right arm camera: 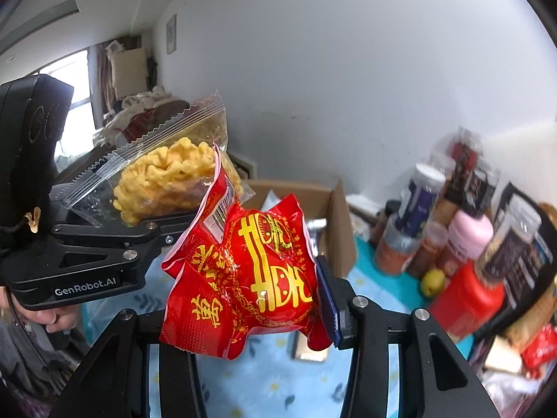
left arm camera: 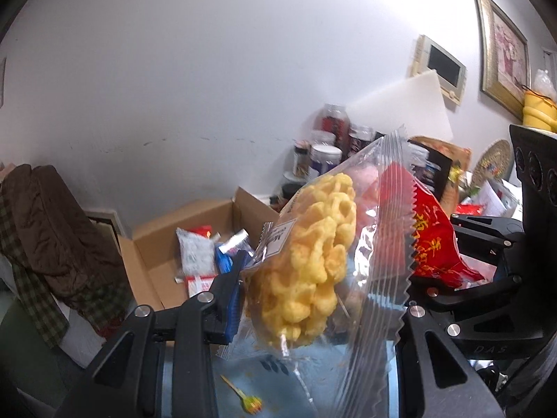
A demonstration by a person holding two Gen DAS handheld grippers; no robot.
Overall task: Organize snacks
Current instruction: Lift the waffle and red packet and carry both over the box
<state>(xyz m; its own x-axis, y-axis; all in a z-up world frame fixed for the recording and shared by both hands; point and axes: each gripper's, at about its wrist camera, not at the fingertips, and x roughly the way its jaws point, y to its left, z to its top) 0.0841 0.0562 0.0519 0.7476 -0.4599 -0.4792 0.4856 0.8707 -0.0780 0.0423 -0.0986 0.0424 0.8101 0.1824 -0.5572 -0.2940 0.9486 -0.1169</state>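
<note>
My left gripper (left arm camera: pixel 313 296) is shut on a clear bag of yellow puffed rings (left arm camera: pixel 313 254) and holds it up above the blue tablecloth (left arm camera: pixel 313 376). The same bag shows in the right wrist view (right arm camera: pixel 170 177), held by the left gripper (right arm camera: pixel 153 223). My right gripper (right arm camera: pixel 243 317) is shut on a red snack packet with yellow characters (right arm camera: pixel 257 275), lifted off the table. The red packet also shows in the left wrist view (left arm camera: pixel 435 244), right beside the clear bag. An open cardboard box (left arm camera: pixel 181 230) with several snack packets inside stands behind both.
Jars and bottles (right arm camera: pixel 463 223) crowd the table's right side by the wall, with a red container (right arm camera: pixel 466 299). A small yellow fork (left arm camera: pixel 243 397) lies on the tablecloth. Brown and checked clothing (left arm camera: pixel 52 240) hangs at the left.
</note>
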